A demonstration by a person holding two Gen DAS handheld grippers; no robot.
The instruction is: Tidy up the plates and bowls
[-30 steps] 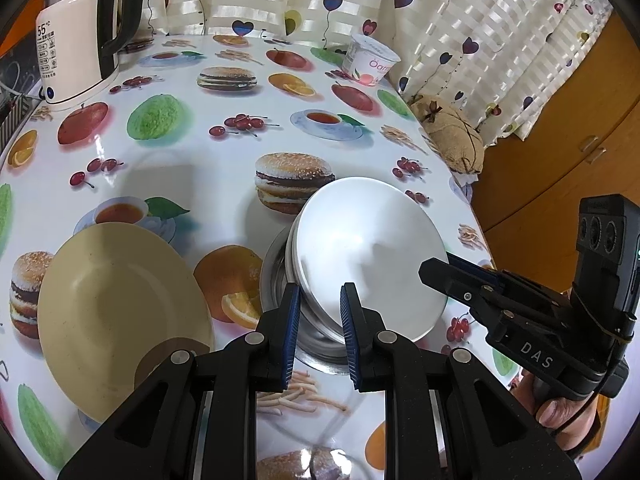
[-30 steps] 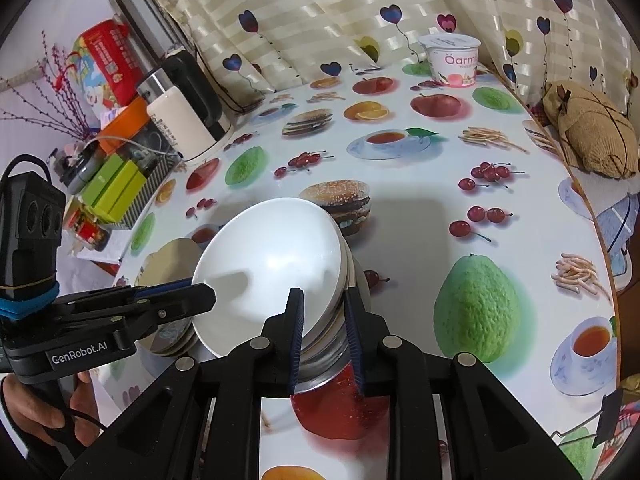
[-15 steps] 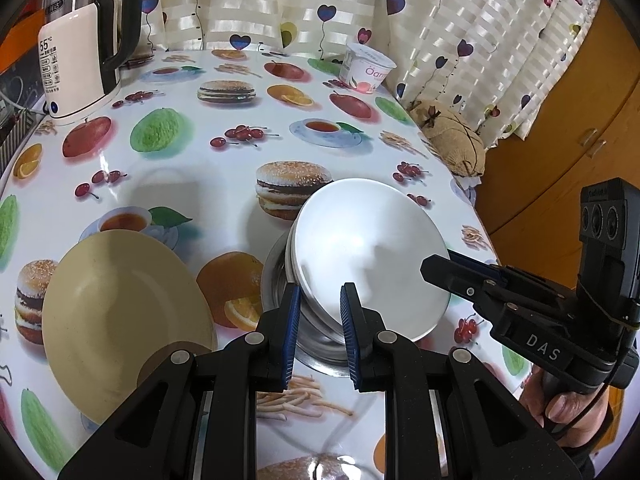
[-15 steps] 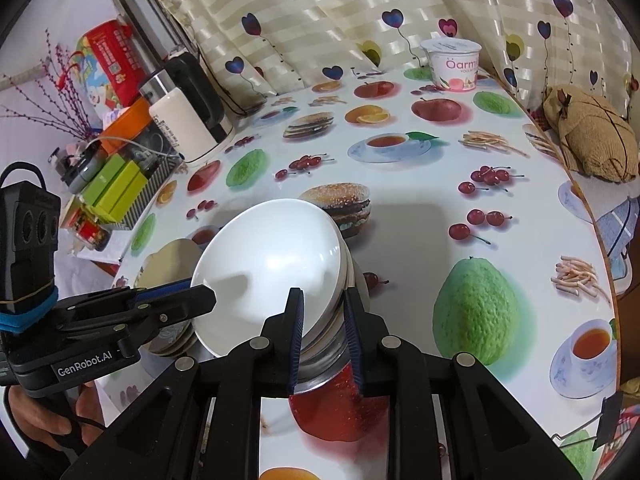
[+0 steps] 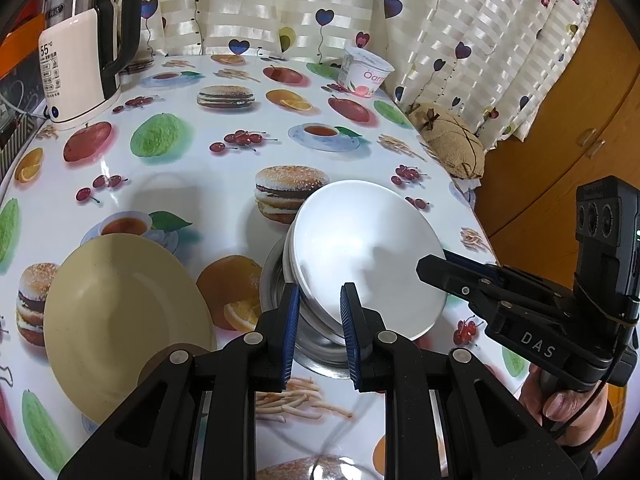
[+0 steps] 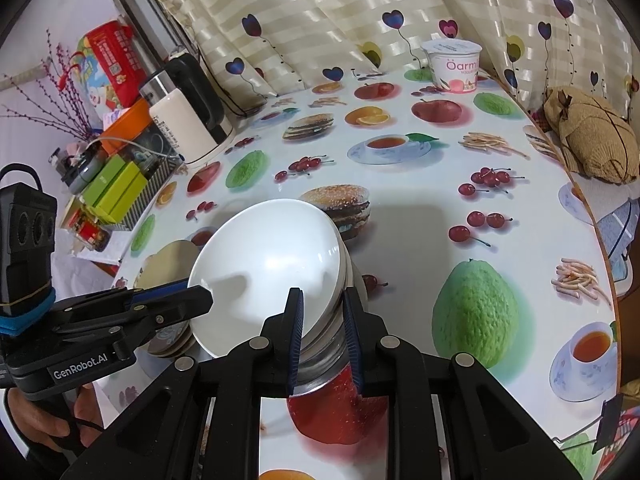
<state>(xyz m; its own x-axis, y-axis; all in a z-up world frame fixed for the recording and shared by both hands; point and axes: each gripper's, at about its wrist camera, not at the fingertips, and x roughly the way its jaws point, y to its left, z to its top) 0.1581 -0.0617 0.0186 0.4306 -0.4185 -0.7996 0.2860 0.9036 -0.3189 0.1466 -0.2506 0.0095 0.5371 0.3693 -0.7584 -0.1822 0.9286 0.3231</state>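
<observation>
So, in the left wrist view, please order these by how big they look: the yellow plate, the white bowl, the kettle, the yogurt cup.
1. yellow plate and white bowl: look alike, both near the camera.
2. kettle, though it stands farther away.
3. yogurt cup, farthest.

Both views are bright and evenly lit, with soft daylight filtering through the striped curtain (image 5: 320,0) at the far side. The glossy tablecloth (image 5: 192,184) carries pale sheen and soft grey shadows, and a highlight sits on the white bowl (image 6: 276,256). Fisheye bending curves the edges, and the corners go black. Focus is sharp throughout.
</observation>
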